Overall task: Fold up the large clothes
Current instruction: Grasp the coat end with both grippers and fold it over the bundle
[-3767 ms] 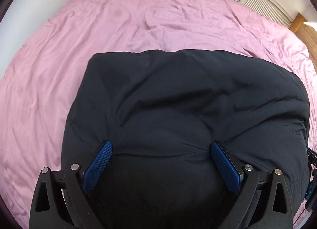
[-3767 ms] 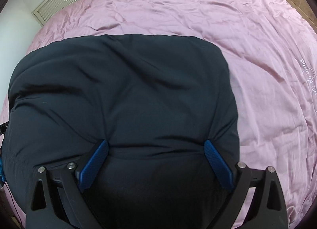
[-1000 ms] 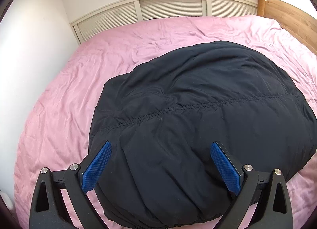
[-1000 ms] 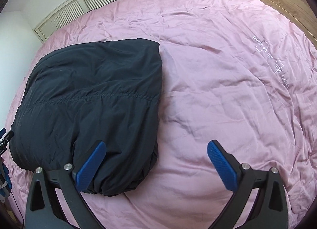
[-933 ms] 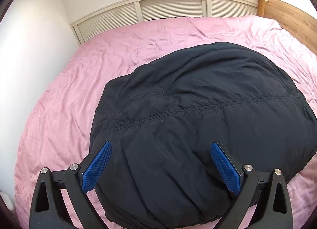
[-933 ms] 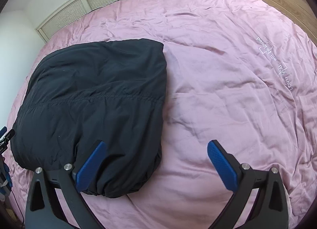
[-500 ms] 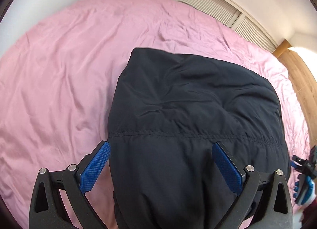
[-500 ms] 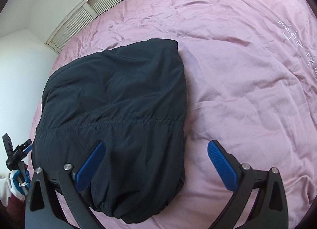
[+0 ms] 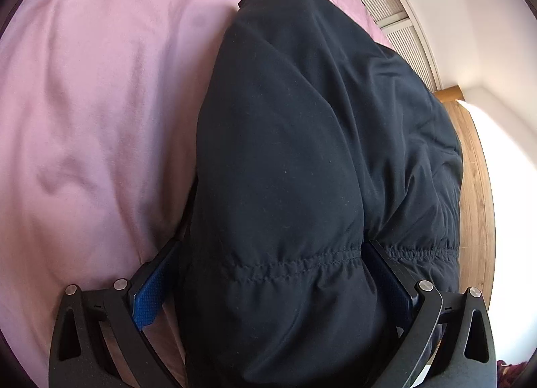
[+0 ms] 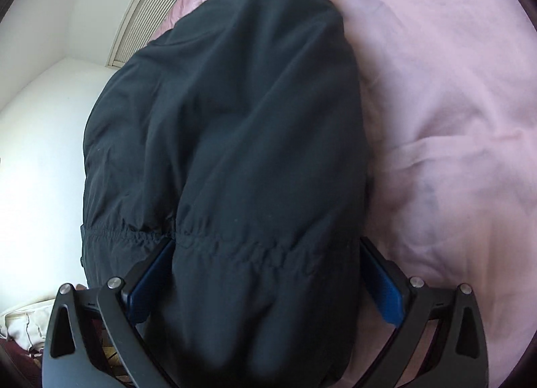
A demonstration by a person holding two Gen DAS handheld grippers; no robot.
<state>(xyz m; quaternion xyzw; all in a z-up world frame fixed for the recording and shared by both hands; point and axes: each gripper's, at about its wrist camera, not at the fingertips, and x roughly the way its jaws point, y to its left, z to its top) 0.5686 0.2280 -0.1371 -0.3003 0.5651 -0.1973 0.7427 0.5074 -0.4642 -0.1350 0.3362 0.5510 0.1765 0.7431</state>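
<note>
A pink bed sheet (image 9: 94, 113) covers the bed beside a white wall (image 10: 40, 140); the folded dark jacket (image 9: 302, 153) lies bulked on it; the left tool (image 9: 272, 274) and right tool (image 10: 268, 270) each stand spread wide, fingers flanking a thick fold of the jacket at its gathered seam.

Near end of the dark jacket (image 9: 285, 153) cut off below, pink bedding (image 9: 100, 86) blurred

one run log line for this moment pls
stage: folding | left gripper: open, straddling black jacket | right gripper: open, straddling it | surface: pink bedsheet
</note>
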